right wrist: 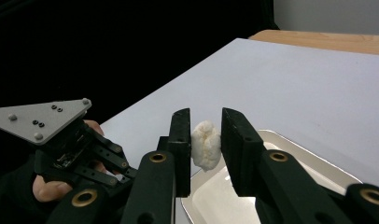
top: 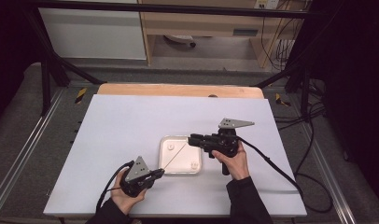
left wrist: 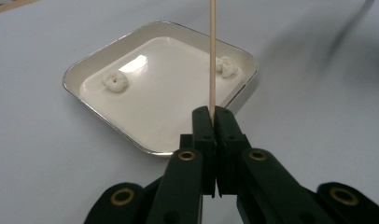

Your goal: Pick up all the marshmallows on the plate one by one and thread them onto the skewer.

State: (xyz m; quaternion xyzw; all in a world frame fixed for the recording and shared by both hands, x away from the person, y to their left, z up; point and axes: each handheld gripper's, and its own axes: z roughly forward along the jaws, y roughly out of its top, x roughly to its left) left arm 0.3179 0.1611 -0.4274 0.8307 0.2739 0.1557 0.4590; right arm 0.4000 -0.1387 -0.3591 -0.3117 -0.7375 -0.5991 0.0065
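Right gripper view: marshmallow (right wrist: 206, 145) between gripper (right wrist: 206, 154) jaws.

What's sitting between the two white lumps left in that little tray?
Nothing: in the left gripper view, bare white tray floor separates the two lumps. The thin wooden stick held above merely crosses in front of it.

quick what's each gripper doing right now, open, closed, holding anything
Left gripper: closed on a thin wooden skewer that points out over the tray.
Right gripper: closed on a white marshmallow, lifted above the tray.
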